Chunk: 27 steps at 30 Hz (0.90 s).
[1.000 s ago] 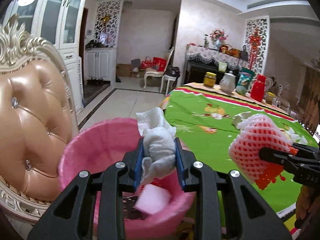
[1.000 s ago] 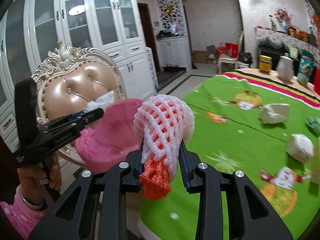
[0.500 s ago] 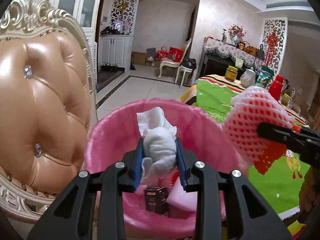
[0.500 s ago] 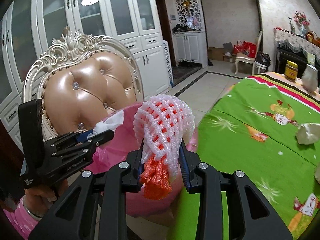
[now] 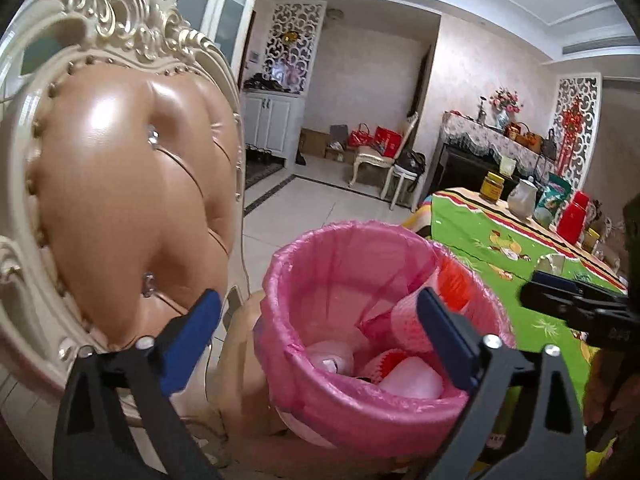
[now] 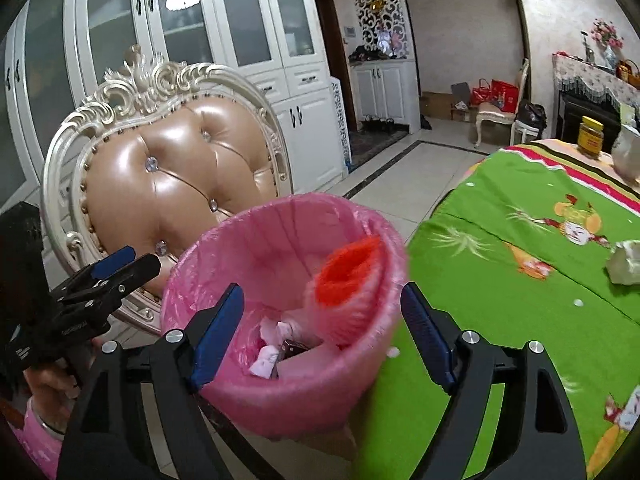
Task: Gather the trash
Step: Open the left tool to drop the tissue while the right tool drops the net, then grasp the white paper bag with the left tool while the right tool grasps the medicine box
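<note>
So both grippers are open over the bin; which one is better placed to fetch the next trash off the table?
Right. The right gripper sits nearest the green table, with crumpled paper in view; the left gripper is on the chair side.

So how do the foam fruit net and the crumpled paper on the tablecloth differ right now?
The foam fruit net is pink and red, blurred, inside the pink-lined trash bin. The crumpled paper is pale, sharp, lying on the green tablecloth, uncollected. Neither is gripped: right gripper and left gripper are open.

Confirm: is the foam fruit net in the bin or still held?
In the bin. The foam fruit net lies inside the pink-lined bin; the right hand-held gripper is open and empty.
</note>
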### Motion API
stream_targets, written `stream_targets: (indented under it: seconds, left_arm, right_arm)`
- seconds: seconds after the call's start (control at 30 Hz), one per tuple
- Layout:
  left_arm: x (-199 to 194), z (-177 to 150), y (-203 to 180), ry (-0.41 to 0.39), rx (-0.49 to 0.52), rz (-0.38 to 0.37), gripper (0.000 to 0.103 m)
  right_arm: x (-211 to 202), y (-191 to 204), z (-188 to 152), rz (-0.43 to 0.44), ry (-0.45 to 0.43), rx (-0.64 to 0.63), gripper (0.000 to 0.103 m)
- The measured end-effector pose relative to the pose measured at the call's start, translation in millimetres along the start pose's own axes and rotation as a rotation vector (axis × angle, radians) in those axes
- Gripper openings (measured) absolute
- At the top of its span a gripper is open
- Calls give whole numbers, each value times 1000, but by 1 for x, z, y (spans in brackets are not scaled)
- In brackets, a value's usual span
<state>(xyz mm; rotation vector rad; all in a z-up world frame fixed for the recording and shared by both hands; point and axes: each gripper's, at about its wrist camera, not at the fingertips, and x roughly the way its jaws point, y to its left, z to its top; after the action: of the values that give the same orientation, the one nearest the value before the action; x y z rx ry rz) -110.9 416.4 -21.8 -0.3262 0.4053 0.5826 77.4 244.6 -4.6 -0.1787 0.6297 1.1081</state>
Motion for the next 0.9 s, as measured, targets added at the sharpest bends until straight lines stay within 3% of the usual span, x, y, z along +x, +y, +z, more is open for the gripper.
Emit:
stream_targets:
  seconds: [0.2, 0.3, 0.4, 0.73, 0.9]
  left_arm:
    - [-14, 0, -53, 1, 88, -94, 98]
    - [-19, -5, -95, -3, 186, -128, 98]
    - [-18, -10, -128, 21, 219, -191, 98]
    - [0, -36, -276, 134, 353, -418, 98]
    - [32, -49, -351, 223, 420, -450, 98]
  right_arm:
    - [-49, -18, -22, -62, -28, -6, 77]
    - [-82, -35, -40, -124, -42, 6, 77]
    - [-113, -55, -56, -191, -63, 22, 77]
    - [-205, -171, -106, -465, -80, 221, 77]
    - [-218, -232, -121, -578, -13, 318, 77]
